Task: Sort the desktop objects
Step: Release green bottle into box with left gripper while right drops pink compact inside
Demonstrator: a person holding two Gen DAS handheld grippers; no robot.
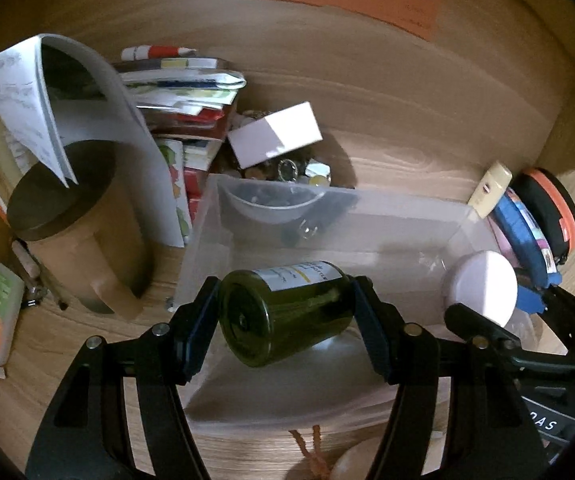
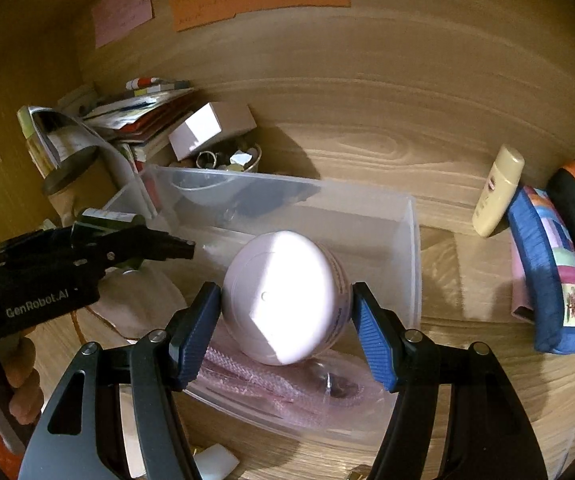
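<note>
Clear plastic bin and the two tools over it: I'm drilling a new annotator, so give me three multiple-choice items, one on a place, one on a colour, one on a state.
1. Where does the cream lotion bottle stand?
A. inside the clear bin
B. on the desk, right of the clear bin
C. on top of the book pile

2. What colour is the glass bottle in the left tool?
A. dark green
B. bright red
C. clear blue

3. What is the right tool doing?
A. standing open with nothing between its pads
B. gripping a white round jar
C. gripping the blue pouch

Answers:
1 B, it stands outside the clear bin, next to the blue pouch.
2 A, its glass looks dark green beneath a white label.
3 B, both blue pads press on the white jar above the bin.
</note>
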